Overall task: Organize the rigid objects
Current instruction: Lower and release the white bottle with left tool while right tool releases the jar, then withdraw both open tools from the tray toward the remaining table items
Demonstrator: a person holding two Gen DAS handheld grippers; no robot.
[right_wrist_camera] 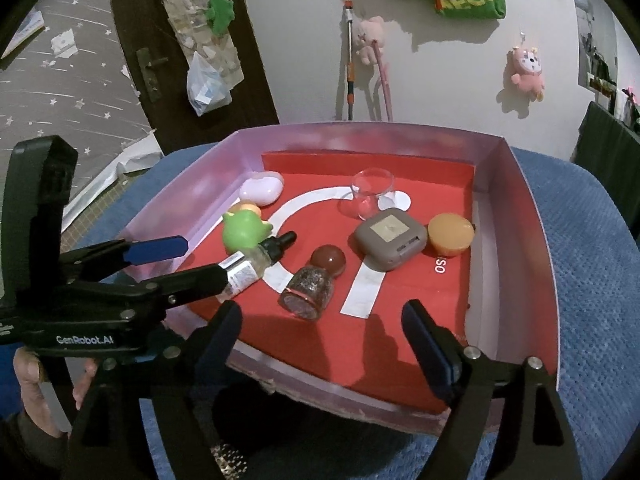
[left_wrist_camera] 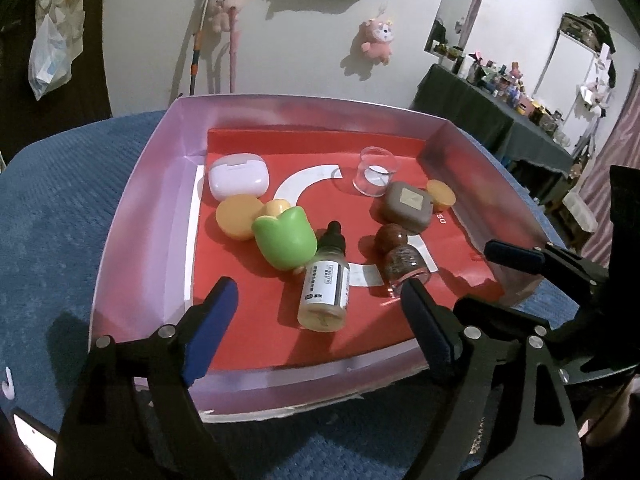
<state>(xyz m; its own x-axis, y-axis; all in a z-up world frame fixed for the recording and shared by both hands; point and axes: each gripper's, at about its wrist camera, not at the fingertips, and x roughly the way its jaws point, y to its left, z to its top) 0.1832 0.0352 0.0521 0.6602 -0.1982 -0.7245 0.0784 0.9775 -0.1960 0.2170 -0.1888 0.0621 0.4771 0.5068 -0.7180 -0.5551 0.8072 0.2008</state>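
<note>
Left wrist view: we hold both tools, left tool [left_wrist_camera: 316, 316] and right tool [right_wrist_camera: 324, 328], open and empty | dropper bottle [left_wrist_camera: 325, 286] lies inside box [left_wrist_camera: 120, 216] (near edge) | approach level, square jaws.

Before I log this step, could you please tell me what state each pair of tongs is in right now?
Left tongs: open, holding nothing, above the box's near edge.
Right tongs: open, holding nothing.

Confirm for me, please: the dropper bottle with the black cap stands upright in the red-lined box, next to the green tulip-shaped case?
Not quite: the dropper bottle lies on its side, as the left wrist view shows. It is in the red-lined box, next to the green tulip-shaped case.
</note>
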